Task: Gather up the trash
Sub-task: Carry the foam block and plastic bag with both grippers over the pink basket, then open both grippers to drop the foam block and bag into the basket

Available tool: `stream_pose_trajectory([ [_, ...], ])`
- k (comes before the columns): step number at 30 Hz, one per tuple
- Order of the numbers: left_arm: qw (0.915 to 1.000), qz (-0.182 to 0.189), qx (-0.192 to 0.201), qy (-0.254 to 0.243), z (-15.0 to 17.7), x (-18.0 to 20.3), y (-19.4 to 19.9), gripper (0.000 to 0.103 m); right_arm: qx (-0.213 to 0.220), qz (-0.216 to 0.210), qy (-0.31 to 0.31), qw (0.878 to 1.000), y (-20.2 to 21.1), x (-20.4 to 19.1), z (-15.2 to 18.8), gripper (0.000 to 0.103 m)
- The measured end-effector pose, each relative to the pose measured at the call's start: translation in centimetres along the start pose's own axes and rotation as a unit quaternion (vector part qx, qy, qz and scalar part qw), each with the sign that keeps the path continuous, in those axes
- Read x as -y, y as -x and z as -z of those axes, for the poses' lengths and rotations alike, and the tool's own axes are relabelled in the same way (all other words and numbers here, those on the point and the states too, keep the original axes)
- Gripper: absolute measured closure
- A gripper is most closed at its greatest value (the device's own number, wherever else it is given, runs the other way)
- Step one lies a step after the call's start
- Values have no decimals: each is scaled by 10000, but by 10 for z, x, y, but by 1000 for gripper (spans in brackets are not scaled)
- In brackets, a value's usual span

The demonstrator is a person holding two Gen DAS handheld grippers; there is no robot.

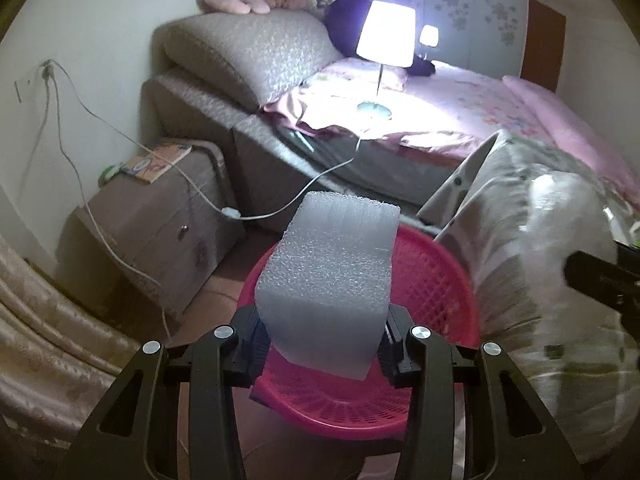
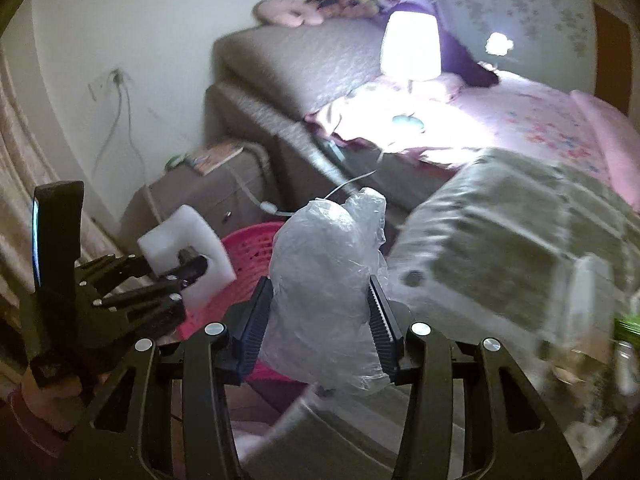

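1. Your left gripper [image 1: 320,344] pinches the white foam block [image 1: 328,280] over the near rim of the red plastic mesh basket [image 1: 436,292].
2. Your right gripper [image 2: 320,320] clamps crumpled clear plastic bag [image 2: 324,280], right of the basket.
3. Carry step; next, centre each over the basket, then part the fingers.

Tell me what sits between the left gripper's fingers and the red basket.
Only the white foam block, clamped in the left gripper above the red basket; left wrist view.

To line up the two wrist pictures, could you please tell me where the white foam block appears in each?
Left wrist: foam block at centre, clamped in the left claw, over the pink basket.
Right wrist: foam block at left of centre, beside the pink basket.
Shared landmark: the lit lamp.
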State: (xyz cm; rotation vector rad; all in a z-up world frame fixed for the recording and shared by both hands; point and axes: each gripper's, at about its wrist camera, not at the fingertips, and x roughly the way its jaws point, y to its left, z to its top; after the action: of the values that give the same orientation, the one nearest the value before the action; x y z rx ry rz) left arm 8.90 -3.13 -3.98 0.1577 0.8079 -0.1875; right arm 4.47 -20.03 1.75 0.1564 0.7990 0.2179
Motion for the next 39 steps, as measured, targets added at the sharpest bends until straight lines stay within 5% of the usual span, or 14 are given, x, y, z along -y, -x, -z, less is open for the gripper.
stream_pose_trajectory([
  [5,9998,-106,-169,-23,5,-4,-10,58,-316,-186,40,9993,-33,-13,-4,57],
  [13,9993,-224,-157,266,4,-22,-11,30,-436,-303,-1,9986,-46,-20,-4,39],
  [29,9994,-188,167,224,3,-14,5,23,50,36,-273,9996,1,7,11,27],
  [39,9991,184,386,-45,3,15,25,22,497,496,-548,9960,53,36,36,22],
])
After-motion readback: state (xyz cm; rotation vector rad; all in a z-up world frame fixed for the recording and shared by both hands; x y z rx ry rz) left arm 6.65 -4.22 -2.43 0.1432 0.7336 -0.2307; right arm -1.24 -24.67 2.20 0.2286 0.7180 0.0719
